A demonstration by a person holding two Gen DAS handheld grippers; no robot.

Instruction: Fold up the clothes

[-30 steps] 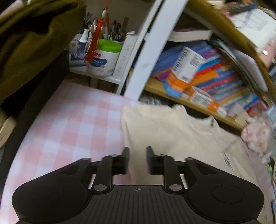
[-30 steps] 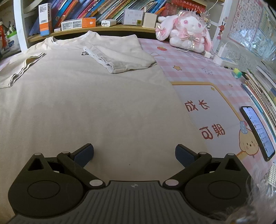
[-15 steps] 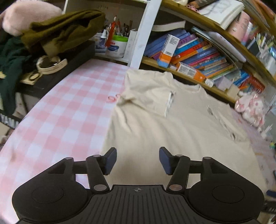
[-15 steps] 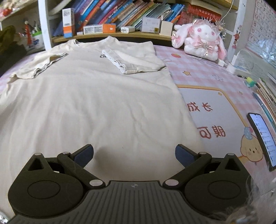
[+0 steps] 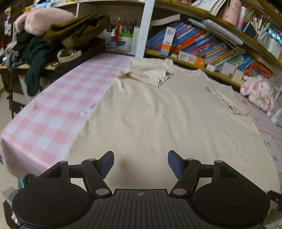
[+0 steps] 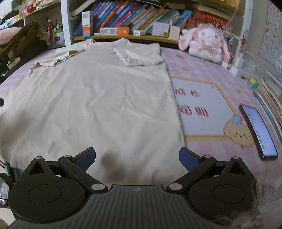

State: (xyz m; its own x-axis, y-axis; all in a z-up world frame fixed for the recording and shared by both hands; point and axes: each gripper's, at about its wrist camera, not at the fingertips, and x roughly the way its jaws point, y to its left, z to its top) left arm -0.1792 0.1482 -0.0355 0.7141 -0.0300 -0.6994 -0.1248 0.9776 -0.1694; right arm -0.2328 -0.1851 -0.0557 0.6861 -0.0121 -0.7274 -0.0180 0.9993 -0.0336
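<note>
On pink cloth, cream T-shirt point(image 6: 98, 98) lies flat; sleeves folded inward.

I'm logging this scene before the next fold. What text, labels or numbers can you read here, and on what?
Nothing reads reliably.
Desk mat: large pink characters, blurred.
T-shirt: small dark chest print, too small.
Orange-and-white box on the shelf: label print too small.
Book spines: titles too small.
Phone: lit screen, text illegible.
Wall chart: grid of letters, blurred.

Dim, soft light; fisheye-warped edges
</note>
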